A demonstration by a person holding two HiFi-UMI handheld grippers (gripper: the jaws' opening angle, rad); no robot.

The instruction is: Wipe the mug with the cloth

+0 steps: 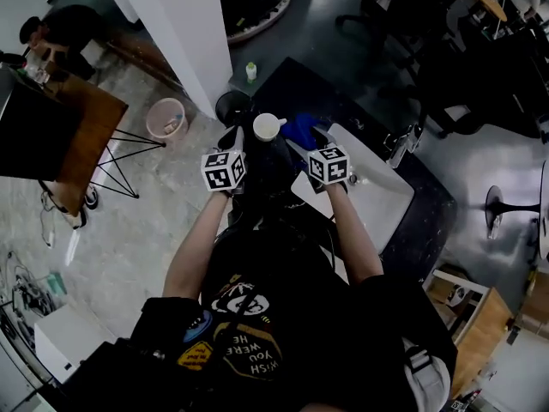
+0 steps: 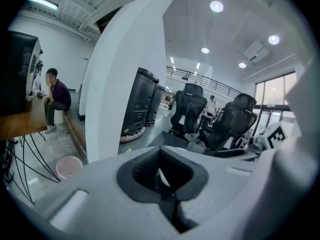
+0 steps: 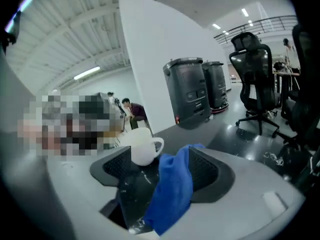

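A white mug [image 1: 268, 126] stands upright on the dark countertop [image 1: 283, 80], its handle toward the right. A blue cloth [image 1: 302, 131] lies just right of it. In the right gripper view the mug [image 3: 142, 145] stands beyond the jaws, and the cloth [image 3: 172, 189] hangs against the right-hand pad [image 3: 205, 170]; the other pad stands well clear of it. My right gripper [image 3: 160, 169] is open. My left gripper [image 1: 230, 141] is left of the mug. In its own view the left gripper [image 2: 161, 169] has its pads nearly together, with a white sliver showing in the slit.
A white sink [image 1: 382, 197] with a faucet [image 1: 399, 144] is set in the counter to the right. A small bottle [image 1: 250, 71] stands at the counter's far end, a black bin [image 1: 230, 106] and a pink bucket [image 1: 166, 118] on the floor left. A white pillar [image 1: 184, 33] rises behind.
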